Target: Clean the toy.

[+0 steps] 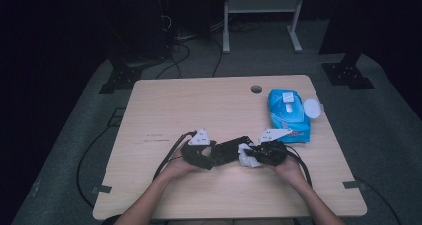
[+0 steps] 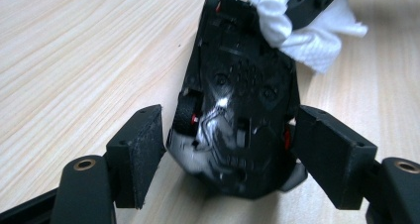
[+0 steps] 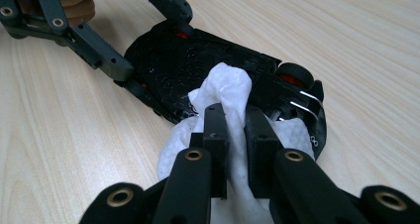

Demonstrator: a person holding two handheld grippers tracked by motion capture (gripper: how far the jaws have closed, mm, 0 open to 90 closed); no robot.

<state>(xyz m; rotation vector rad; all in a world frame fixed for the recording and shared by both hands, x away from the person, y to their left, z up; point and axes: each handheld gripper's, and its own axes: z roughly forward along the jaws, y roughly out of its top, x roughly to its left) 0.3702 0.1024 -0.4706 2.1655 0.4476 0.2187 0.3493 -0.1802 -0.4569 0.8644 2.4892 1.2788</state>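
Now toy car [image 2: 237,110] between left tongs [image 2: 230,149].

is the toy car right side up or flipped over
Flipped over. The toy car lies with its black underside facing up, wheels raised off the table, while the white wipe rubs that underside.

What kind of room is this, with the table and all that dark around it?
Probably a lab or recording studio, not a home. A lone wooden table stands on grey carpet with dark surroundings, cables run across the floor, and black stand feet and a metal frame stand behind it.
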